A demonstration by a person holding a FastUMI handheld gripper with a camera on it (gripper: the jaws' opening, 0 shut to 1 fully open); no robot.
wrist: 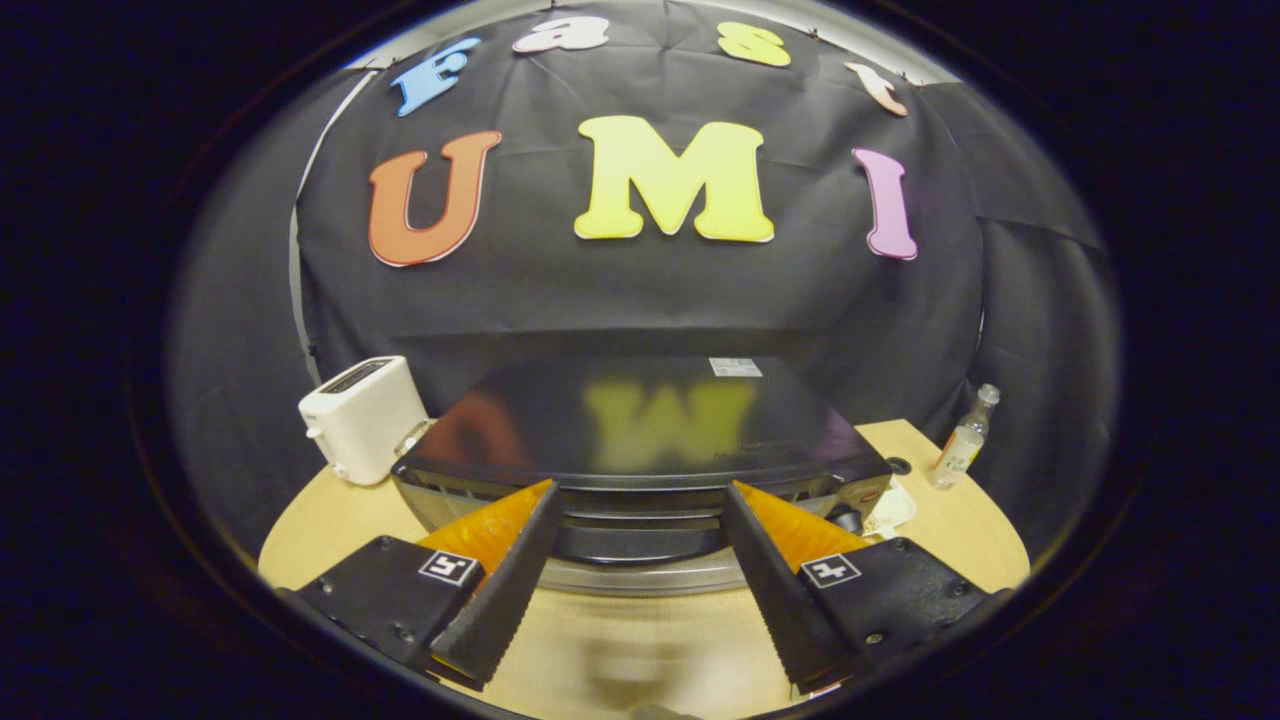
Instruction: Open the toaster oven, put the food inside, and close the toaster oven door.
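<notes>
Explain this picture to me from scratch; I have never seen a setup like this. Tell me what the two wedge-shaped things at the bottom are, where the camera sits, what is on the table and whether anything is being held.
The camera rides on a hand-held gripper and looks forward along its two fingers, the wedge shapes you noticed. A fisheye lens bends everything into a round image.

The fingers are spread open and hold nothing. Their tips sit right at the front edge of a black toaster oven, which stands on a light wooden table. You are looking down on its glossy top. Its door looks closed, though the front is mostly hidden.

Beside the oven, on one side, stands a small white toaster. On the other side stands a small clear bottle, with something pale and crumpled near the oven's corner; I cannot tell what it is.
</notes>
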